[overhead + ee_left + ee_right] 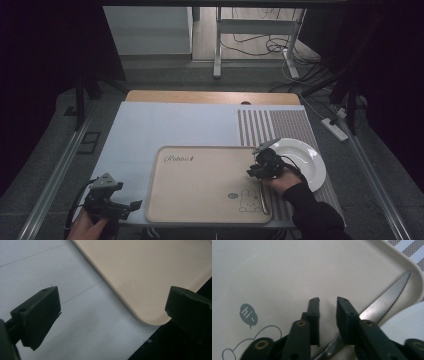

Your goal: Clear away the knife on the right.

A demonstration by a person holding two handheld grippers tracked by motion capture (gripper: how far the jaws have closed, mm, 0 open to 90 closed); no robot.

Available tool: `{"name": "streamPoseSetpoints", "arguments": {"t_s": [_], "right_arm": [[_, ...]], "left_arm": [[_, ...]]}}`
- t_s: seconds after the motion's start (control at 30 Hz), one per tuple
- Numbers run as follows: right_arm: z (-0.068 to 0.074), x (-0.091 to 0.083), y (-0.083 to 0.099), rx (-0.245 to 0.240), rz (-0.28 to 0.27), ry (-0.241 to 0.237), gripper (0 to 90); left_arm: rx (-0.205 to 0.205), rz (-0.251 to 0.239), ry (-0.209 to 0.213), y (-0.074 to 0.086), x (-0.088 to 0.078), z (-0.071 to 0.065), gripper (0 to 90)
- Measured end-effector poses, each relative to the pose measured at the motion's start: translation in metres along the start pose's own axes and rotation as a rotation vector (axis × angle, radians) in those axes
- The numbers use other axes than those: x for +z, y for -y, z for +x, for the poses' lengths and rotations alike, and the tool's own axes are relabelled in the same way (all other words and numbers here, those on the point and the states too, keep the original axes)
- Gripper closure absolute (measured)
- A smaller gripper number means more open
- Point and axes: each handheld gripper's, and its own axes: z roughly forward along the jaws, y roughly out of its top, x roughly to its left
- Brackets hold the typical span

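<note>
A table knife (263, 197) (387, 297) with a serrated blade lies flat along the right rim of a beige tray (200, 185) (287, 277) printed with a rabbit drawing. My right gripper (252, 172) (328, 300) hovers low over the knife near its handle end, jaws a narrow gap apart. The knife runs under the right jaw and no pad presses on it. A white plate (305, 155) (407, 325) sits just right of the tray. My left gripper (132, 205) (112, 312) is wide open and empty above the tray's near left corner (150, 270).
The tray rests on a pale mat (165, 125) (50, 270), the plate on a striped placemat (280, 125). The wooden table edge (210, 96) runs along the back. The table's front edge lies just below the left gripper.
</note>
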Motion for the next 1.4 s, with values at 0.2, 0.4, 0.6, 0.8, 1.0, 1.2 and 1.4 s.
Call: {"name": "streamPoseSetpoints", "arguments": {"t_s": [0.2,0.4,0.6,0.8,1.0,1.2,1.4], "right_arm": [[0.002,-0.005,0.001,0.005,-0.04,0.011,54.7],[0.005,-0.012,0.003,0.005,-0.062,0.014,42.5],[0.005,-0.02,0.006,0.061,-0.098,0.021,31.5],[0.004,-0.024,0.011,0.074,-0.116,0.043,21.4],[0.005,-0.027,0.015,0.068,-0.135,0.042,14.9],[0.005,-0.027,0.02,0.067,-0.149,0.027,7.4],[0.003,-0.027,0.027,0.072,-0.161,0.036,1.6]], "left_arm": [[0.0,0.0,0.0,0.0,0.0,0.0,1.1],[0.0,0.0,0.0,0.0,0.0,0.0,1.1],[-0.001,0.002,-0.001,0.0,0.0,0.0,1.1],[-0.002,0.002,-0.001,0.0,0.0,0.0,1.1],[-0.002,0.002,-0.001,0.0,0.0,0.0,1.1],[-0.001,0.002,0.0,0.0,0.0,0.0,1.0],[-0.001,0.002,0.0,0.0,0.0,0.0,1.1]]}}
